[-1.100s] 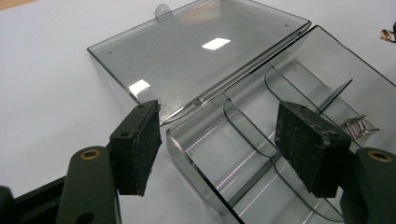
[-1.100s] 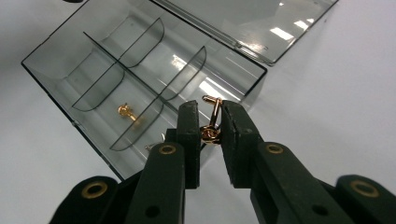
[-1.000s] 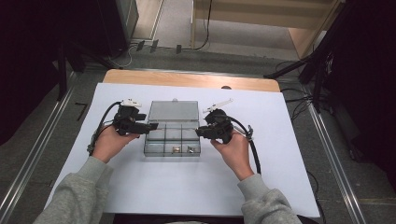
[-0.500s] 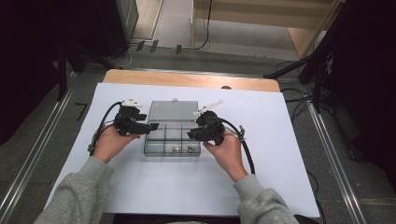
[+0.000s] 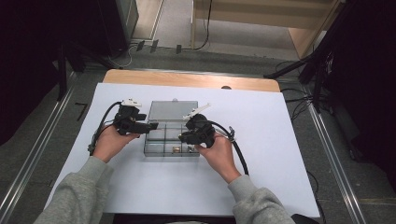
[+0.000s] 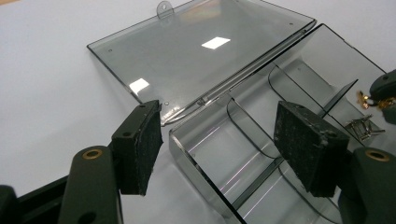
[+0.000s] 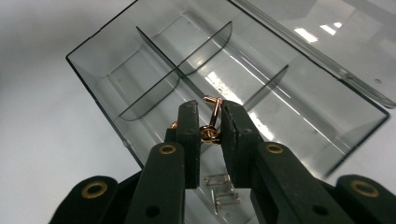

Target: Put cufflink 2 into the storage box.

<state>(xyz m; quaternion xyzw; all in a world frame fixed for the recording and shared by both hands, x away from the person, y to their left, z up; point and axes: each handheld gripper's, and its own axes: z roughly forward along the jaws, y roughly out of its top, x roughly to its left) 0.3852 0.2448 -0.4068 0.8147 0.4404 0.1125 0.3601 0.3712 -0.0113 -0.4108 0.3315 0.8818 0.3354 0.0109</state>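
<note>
Copper-coloured clip [image 7: 211, 122] sits pinched between the two black jaws of the right gripper [image 7: 210, 135], its round part squeezed at the pads and a bent arm sticking up past the tips. Below those jaws lies the clear divided box [image 7: 107, 88], so the clip hangs above a compartment near the box's close wall. Under the jaws, toward their base, two small silver clips [image 7: 219, 186] lie on the box floor. Curved partitions [image 7: 154, 88] stand ahead of the tips, with more compartments beyond them.

In the high view the right gripper [image 5: 196, 133] is over the box's right half, and the left gripper [image 5: 140, 126] is at the box's left edge on the white sheet [image 5: 280, 140].

From the left gripper view, the left gripper [image 6: 219, 144] has its jaws standing apart, closed on nothing. The near corner of the box [image 6: 196, 158] lies between them: one pad is outside the wall near the hinge of the open lid [image 6: 196, 51], the other hangs over the inside. The lid lies flat beyond the tips.
</note>
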